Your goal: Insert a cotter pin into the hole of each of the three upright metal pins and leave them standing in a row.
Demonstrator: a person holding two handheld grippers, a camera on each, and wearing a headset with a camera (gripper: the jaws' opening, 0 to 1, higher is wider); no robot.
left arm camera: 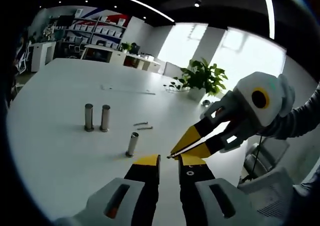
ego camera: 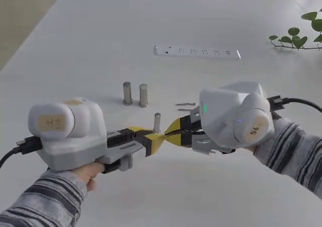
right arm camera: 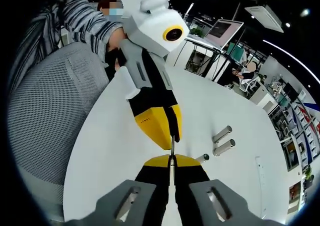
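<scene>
Three metal pins stand upright on the white table: two side by side (ego camera: 127, 93) (ego camera: 144, 95) and a third (ego camera: 157, 122) nearer me, just behind the gripper tips. My right gripper (right arm camera: 170, 161) is shut on a thin cotter pin (right arm camera: 172, 147), held above the table. The pin's free end reaches into the narrow gap between the yellow jaws of my left gripper (left arm camera: 170, 160), which stands slightly open. The two grippers meet tip to tip, the left gripper (ego camera: 153, 139) facing the right gripper (ego camera: 170, 134). Two more cotter pins (ego camera: 185, 107) lie flat to the right of the metal pins.
A white power strip (ego camera: 196, 51) lies farther back on the table (ego camera: 75, 46). A trailing green plant (ego camera: 297, 38) sits at the far right edge. A grey mesh chair (right arm camera: 45, 116) stands beside the table.
</scene>
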